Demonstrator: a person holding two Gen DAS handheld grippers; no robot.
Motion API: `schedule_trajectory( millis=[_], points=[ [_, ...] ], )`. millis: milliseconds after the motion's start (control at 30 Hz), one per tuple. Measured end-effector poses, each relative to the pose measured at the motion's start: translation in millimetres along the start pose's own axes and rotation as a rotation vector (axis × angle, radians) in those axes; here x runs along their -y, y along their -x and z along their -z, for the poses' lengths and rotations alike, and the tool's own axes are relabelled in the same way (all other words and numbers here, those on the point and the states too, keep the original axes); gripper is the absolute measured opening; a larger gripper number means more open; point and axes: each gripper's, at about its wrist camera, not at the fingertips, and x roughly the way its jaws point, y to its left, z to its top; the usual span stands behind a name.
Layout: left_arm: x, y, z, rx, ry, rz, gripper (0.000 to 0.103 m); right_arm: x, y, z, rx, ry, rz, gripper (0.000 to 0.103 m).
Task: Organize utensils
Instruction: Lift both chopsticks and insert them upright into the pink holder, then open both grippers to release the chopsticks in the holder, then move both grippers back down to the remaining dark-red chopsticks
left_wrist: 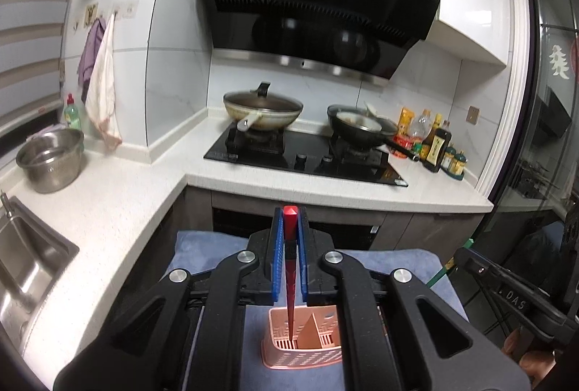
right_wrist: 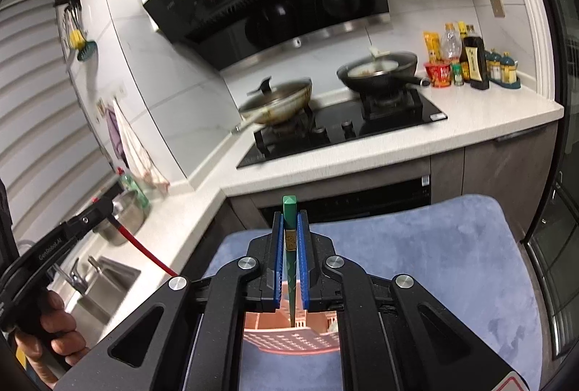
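Left wrist view, lower centre: your left gripper point(left_wrist: 290, 235) is closed tight on a red chopstick point(left_wrist: 289, 268), blue pads pressed to both its sides. The stick's blunt end pokes out past the fingertips, and its thin end points down into the pink utensil basket point(left_wrist: 302, 356) at the bottom of the frame. Whether the tip touches the basket floor, you cannot tell. The basket stands on a blue cloth point(left_wrist: 195, 246). Only this view shows the divider inside the basket, and the steel bowl point(left_wrist: 50, 159) by the sink point(left_wrist: 32, 268) at the left edge. At the right edge you see part of your other gripper, with a strip of green beside it.

The right wrist view puts your right gripper point(right_wrist: 290, 239) at lower centre, clamped on a green chopstick point(right_wrist: 290, 264) whose thin end hangs over the same basket point(right_wrist: 289, 336). Here the basket's contents are mostly hidden by the gripper frame. At the left of this frame your left hand point(right_wrist: 54, 333) grips the other tool, and the red chopstick point(right_wrist: 144, 250) shows side-on, slanting down to the right. The stove point(right_wrist: 343, 127) with two pans fills the upper middle of both views.
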Motion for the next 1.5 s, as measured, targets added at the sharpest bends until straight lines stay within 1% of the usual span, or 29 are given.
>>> schedule_trajectory(
  millis=[200,433,467,500,533,567,733,900,1067,1267,1400,1500],
  points=[
    [-3.1,-14.0,11.5,-0.04,0.003,-0.006,0.007,1.6,-16.4,11.2,-0.038,0.0,0.017,0.007],
    [-11.6,-22.5,20.9,-0.069,0.025,-0.008,0.008,7.7,-22.3,17.5,-0.059,-0.009,0.037,0.009],
    [-12.4,-22.2,21.8,-0.069,0.027,-0.013,0.013,8.2,-20.9,18.1,-0.052,-0.01,0.042,0.011],
    [-13.5,-22.1,22.6,-0.072,0.031,-0.028,0.02,8.2,-20.1,18.0,-0.05,-0.007,0.046,0.012],
    [-15.4,-21.8,22.9,-0.075,0.039,-0.043,0.042,8.5,-19.4,17.6,-0.046,-0.003,0.05,0.014],
    [-18.1,-19.9,23.1,-0.069,0.053,-0.054,0.052,8.5,-18.5,17.6,-0.043,-0.001,0.055,0.015],
    [-24.8,-11.8,22.2,-0.066,0.072,-0.062,0.053,7.3,-7.8,16.0,-0.027,0.008,0.058,0.017],
    [-24.9,-0.7,22.9,-0.068,0.068,-0.073,0.052,1.8,6.1,17.3,-0.017,0.023,0.052,0.017],
    [-25.2,19.7,26.4,-0.057,0.061,-0.077,0.053,-5.3,24.6,24.5,-0.018,0.046,0.045,0.017],
    [-26.6,53.0,41.9,-0.058,0.054,-0.071,0.053,-8.5,53.2,51.1,-0.047,0.066,0.043,0.017],
    [-28.9,75.6,66.2,-0.086,0.048,-0.069,0.053,-7.1,74.9,80.3,-0.076,0.069,0.047,0.017],
    [-30.0,89.7,89.2,-0.109,0.029,-0.089,0.053,-5.7,91.8,113.4,-0.109,0.088,0.074,0.018]
  ],
)
